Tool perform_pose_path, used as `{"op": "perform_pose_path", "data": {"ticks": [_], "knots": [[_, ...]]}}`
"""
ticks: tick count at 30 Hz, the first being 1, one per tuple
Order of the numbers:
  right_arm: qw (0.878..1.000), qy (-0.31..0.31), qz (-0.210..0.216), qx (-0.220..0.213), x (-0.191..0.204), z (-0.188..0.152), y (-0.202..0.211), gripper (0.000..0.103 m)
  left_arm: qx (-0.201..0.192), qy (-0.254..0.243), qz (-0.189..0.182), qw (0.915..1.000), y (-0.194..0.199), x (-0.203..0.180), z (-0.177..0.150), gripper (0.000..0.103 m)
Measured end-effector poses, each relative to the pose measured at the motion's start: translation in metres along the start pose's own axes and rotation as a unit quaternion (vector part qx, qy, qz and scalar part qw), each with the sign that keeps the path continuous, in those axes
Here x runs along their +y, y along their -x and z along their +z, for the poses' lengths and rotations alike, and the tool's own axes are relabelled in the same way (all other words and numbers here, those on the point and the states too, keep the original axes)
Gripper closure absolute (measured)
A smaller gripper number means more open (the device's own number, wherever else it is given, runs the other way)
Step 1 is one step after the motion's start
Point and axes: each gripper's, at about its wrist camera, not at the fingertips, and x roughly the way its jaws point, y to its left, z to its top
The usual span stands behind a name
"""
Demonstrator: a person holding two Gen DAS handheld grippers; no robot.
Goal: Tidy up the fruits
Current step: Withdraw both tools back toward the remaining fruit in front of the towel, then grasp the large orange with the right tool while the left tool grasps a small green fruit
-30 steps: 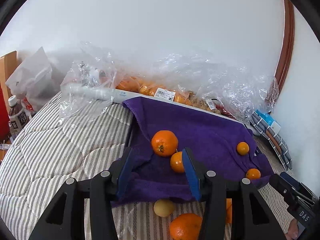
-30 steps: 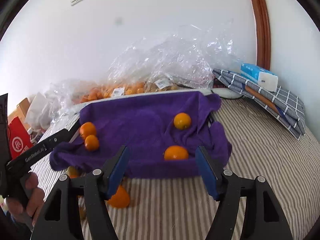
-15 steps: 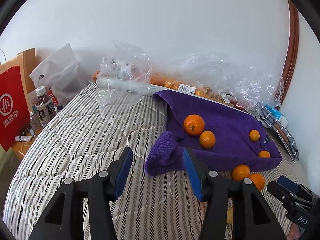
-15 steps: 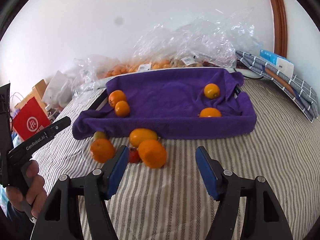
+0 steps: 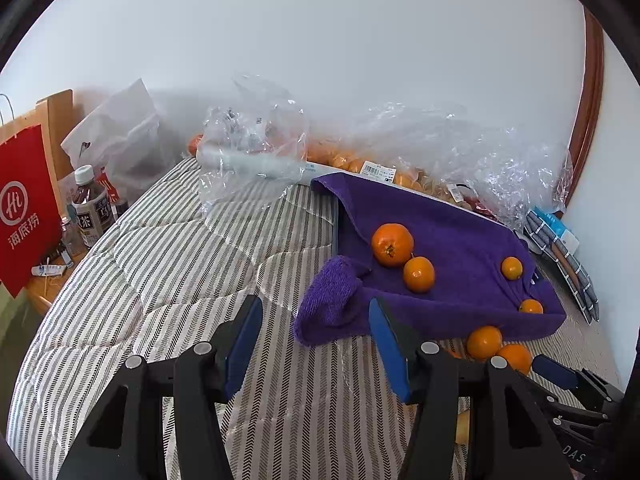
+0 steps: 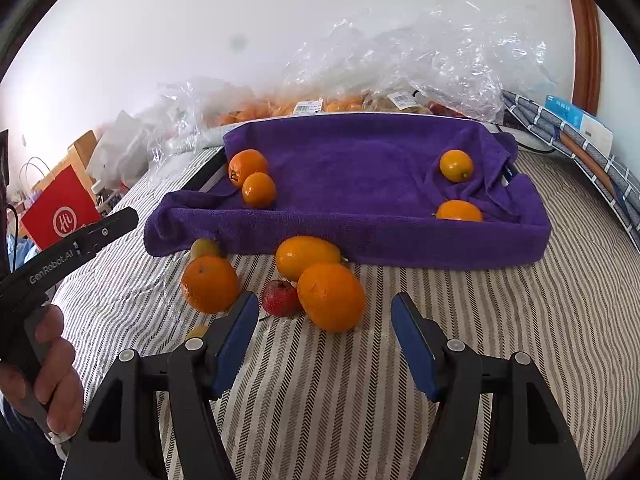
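A tray draped in a purple towel (image 6: 360, 160) lies on the striped bed and holds several oranges, two at its left (image 6: 247, 166) and two at its right (image 6: 456, 165). In front of it lie loose fruits: a large orange (image 6: 331, 296), a yellow-orange fruit (image 6: 306, 255), another orange (image 6: 210, 283), a small red fruit (image 6: 281, 298) and a greenish one (image 6: 205, 247). My right gripper (image 6: 322, 344) is open and empty, just short of the large orange. My left gripper (image 5: 316, 344) is open and empty, by the towel's left corner (image 5: 332, 304).
Clear plastic bags of fruit (image 6: 400, 68) line the wall behind the tray. A folded checked cloth with a blue box (image 6: 576, 120) lies at the right. A red paper bag (image 5: 24, 208) and a bottle (image 5: 92, 208) stand off the bed's left side.
Both grippers have pulled back from the tray, so the loose fruits in front of it came into view. The left gripper has also swung left. Both stay open.
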Motion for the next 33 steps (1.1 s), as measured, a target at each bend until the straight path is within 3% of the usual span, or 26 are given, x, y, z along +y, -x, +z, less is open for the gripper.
{"op": "perform_pose_path", "data": {"ticks": [3, 8, 10, 13, 27, 33], "knots": [[1.000, 0.004, 0.000, 0.006, 0.002, 0.003, -0.006, 0.037, -0.001, 0.011, 0.004, 0.9999, 0.000, 0.004, 0.001, 0.050], [1.000, 0.005, -0.002, 0.008, 0.003, 0.004, -0.010, 0.059, 0.016, 0.034, -0.001, 0.9993, -0.006, 0.012, 0.004, 0.050], [1.000, -0.002, 0.003, 0.006, -0.001, 0.003, -0.009, 0.065, 0.006, 0.033, 0.008, 0.9994, -0.003, 0.011, 0.004, 0.050], [1.000, -0.014, 0.002, 0.003, -0.005, 0.003, -0.008, 0.066, -0.008, 0.024, 0.019, 0.9995, 0.000, 0.007, 0.003, 0.049], [1.000, -0.019, -0.009, 0.005, -0.019, -0.002, -0.001, 0.065, 0.003, 0.014, 0.014, 0.9998, -0.004, 0.002, 0.004, 0.049], [0.999, -0.013, -0.014, 0.034, -0.016, -0.001, -0.014, 0.065, 0.019, 0.030, -0.001, 0.9994, -0.009, 0.008, 0.006, 0.049]]}}
